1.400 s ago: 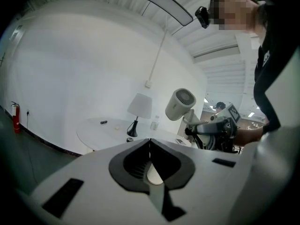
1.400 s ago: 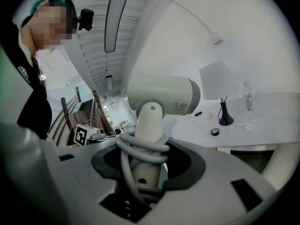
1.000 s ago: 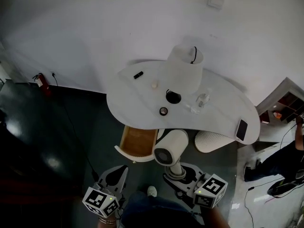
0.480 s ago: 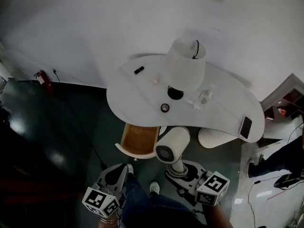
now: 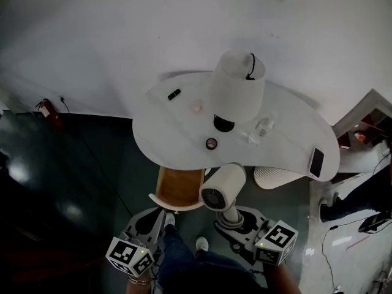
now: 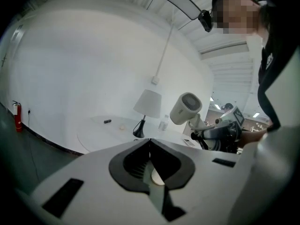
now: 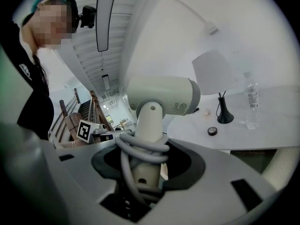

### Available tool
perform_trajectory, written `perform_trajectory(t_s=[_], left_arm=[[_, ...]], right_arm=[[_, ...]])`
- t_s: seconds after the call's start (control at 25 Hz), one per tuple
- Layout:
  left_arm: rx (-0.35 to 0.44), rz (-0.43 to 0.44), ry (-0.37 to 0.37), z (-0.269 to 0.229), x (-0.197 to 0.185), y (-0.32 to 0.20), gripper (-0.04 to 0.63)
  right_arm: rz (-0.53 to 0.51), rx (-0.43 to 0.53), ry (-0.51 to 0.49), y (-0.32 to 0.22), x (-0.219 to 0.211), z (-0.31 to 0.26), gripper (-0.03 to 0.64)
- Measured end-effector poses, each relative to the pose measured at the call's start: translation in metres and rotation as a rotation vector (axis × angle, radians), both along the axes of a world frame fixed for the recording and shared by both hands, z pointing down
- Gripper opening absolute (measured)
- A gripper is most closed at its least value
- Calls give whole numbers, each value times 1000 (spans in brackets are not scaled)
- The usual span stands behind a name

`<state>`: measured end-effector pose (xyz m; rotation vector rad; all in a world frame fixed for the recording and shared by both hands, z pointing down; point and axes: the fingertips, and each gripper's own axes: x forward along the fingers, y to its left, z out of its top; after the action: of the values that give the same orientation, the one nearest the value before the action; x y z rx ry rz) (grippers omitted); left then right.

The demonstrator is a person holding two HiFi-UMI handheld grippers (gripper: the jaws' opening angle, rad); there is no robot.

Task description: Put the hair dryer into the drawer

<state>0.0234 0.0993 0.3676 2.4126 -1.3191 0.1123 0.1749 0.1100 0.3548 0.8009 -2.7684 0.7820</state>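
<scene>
The cream hair dryer (image 5: 223,187) stands upright in my right gripper (image 5: 236,220), just right of the open wooden drawer (image 5: 179,185) under the white table's near edge. In the right gripper view the jaws of the right gripper (image 7: 143,165) are shut on the handle, over the grey cord wound round it, with the hair dryer body (image 7: 161,95) above. My left gripper (image 5: 149,223) hangs low in front of the drawer. In the left gripper view, the left gripper (image 6: 150,146) has its jaw tips together and nothing held. The hair dryer (image 6: 186,108) shows at its right.
On the white curved table (image 5: 288,146) stand a white lamp (image 5: 239,84), a clear bottle (image 5: 262,127), a small tape roll (image 5: 211,143), a phone (image 5: 316,162) and a small black object (image 5: 174,94). A ribbed white bin (image 5: 275,177) sits under its right side. The floor is dark.
Both grippers have edged forward toward the table, the hair dryer going along in the right one. The person's legs and a shoe now show between the grippers.
</scene>
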Motion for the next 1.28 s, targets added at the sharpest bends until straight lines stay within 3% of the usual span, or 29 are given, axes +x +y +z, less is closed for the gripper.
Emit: perform_trajectory(t_s=[0.76, 1.28], left_arm=[[-8, 233, -9, -15, -51, -90, 17], [-42, 323, -4, -3, -93, -119, 17]], right_arm=[[126, -8, 49, -64, -75, -15, 224], [155, -54, 99, -87, -125, 0, 224]])
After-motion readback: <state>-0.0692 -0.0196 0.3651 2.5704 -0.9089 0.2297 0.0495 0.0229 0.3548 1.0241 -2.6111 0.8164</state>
